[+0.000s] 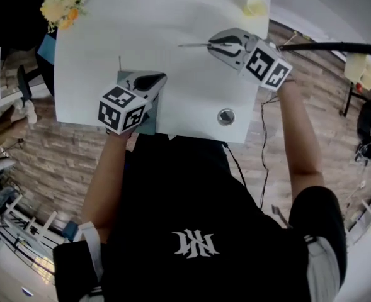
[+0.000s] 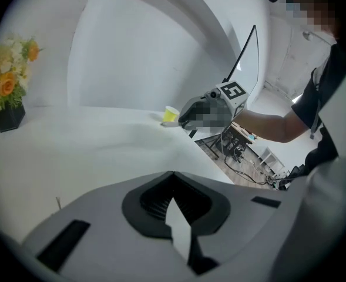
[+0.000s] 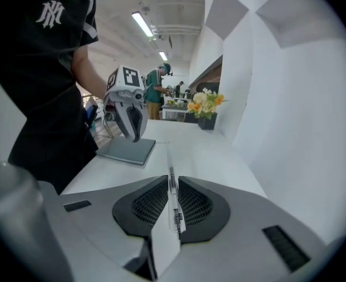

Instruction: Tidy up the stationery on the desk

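**Near edge, left.** Over the white desk (image 1: 172, 17), the left gripper (image 1: 160, 77) has its jaws pressed together with nothing between them; it hangs above a grey notebook (image 1: 125, 76), and whether it touches the cover cannot be told; just beyond the notebook's far edge lies a thin dark stick (image 1: 119, 63), too slight to name.

**Mid-desk, right.** The right gripper (image 1: 210, 44) is clamped on a slim clear pen (image 1: 193, 44), apparently clear of the desk top; the pen runs along the gripper's own line and is gripped near its rear, so most of its length projects past the jaw tips.

**Key relation.** The pen's long axis lies left–right across the desk, free tip aimed left, toward the space just beyond the notebook; the notebook is therefore left of and nearer than the pen tip; the left hand is the closer one to it, though the right hand carries the pen.

**Far right corner.** A small yellow cup (image 1: 256, 6) stands right of and beyond the right gripper, behind the pen's rear end; reaching it would probably mean swinging the pen about.

**Far left corner.** A bunch of yellow flowers (image 1: 62, 4).
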A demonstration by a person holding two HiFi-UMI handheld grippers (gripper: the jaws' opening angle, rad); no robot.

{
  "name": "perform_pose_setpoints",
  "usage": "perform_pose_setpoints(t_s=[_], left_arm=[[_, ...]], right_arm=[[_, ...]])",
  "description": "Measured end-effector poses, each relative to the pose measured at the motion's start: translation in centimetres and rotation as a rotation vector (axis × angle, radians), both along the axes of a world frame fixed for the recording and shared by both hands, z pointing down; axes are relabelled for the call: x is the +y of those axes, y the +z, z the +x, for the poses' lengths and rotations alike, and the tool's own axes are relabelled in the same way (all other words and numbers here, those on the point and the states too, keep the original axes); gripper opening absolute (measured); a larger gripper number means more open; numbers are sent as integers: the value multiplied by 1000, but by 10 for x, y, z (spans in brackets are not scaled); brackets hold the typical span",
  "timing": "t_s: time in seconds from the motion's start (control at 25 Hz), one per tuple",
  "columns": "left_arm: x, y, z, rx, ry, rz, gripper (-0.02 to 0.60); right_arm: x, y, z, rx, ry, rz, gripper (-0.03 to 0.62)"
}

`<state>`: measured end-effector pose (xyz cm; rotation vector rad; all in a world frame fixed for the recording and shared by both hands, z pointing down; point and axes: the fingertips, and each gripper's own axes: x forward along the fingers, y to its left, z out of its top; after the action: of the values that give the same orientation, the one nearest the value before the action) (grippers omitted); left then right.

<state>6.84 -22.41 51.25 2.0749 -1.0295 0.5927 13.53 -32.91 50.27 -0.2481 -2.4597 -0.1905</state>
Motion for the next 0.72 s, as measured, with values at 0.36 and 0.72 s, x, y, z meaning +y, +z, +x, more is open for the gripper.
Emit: perform_pose_setpoints(t_s=[0.36,0.72], left_arm=[[27,-33,-66,62,123,127,2],[85,-44,-133,113,268,172,3]], right_arm=[[65,-78,-42,-145,347,-45,75],[129,-64,-91,-229,742,-199,75]])
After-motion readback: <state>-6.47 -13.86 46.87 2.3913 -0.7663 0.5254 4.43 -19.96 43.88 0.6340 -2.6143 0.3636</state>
